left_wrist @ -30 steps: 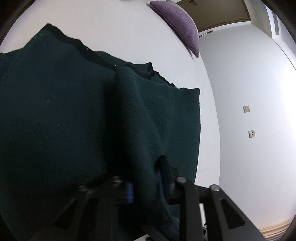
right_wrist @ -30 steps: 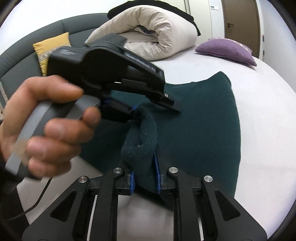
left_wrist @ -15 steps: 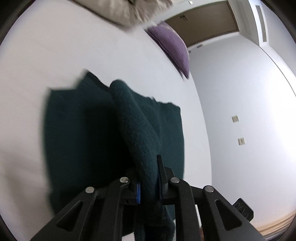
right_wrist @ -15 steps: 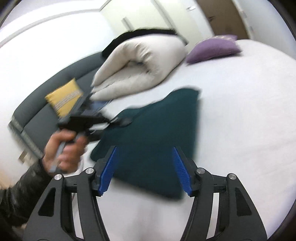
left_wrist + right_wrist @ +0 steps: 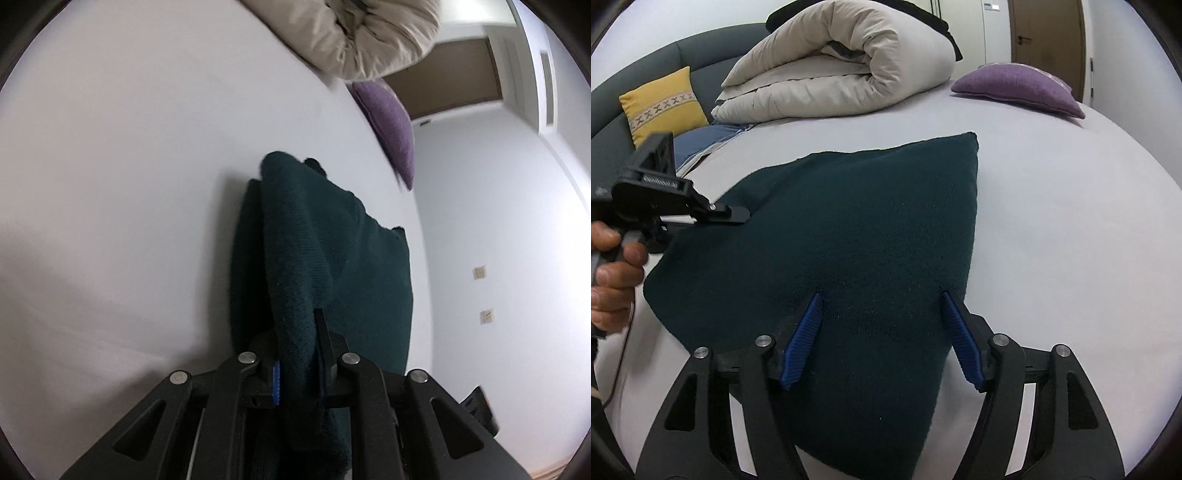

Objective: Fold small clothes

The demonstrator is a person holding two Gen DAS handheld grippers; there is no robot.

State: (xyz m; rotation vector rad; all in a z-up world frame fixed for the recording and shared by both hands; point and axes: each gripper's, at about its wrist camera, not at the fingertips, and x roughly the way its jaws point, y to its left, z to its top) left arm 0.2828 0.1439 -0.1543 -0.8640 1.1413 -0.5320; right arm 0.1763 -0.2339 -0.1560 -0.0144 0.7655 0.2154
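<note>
White bed (image 5: 1052, 229) carries everything: rolled beige duvet (image 5: 849, 62) at the far side, purple cushion (image 5: 1015, 86) to its right, yellow cushion (image 5: 661, 107) against the grey headboard (image 5: 713, 55) on the left. Dark green knit garment (image 5: 857, 236) now lies spread flat on the sheet in the right wrist view; a second ago it was bunched up between both grippers, close together. Right gripper (image 5: 881, 332) has let go: jaws have just been opening and stand wide over the near edge of the garment, blue pads (image 5: 805, 336) clear of the fabric, where earlier they pinched a fold. Left gripper (image 5: 297, 363) has pulled away to the left side, a hand (image 5: 613, 266) on its handle, jaws clenched on a ridge of the garment's edge. In the left wrist view the garment (image 5: 332, 258) fills less of the frame than before, with more sheet showing.
</note>
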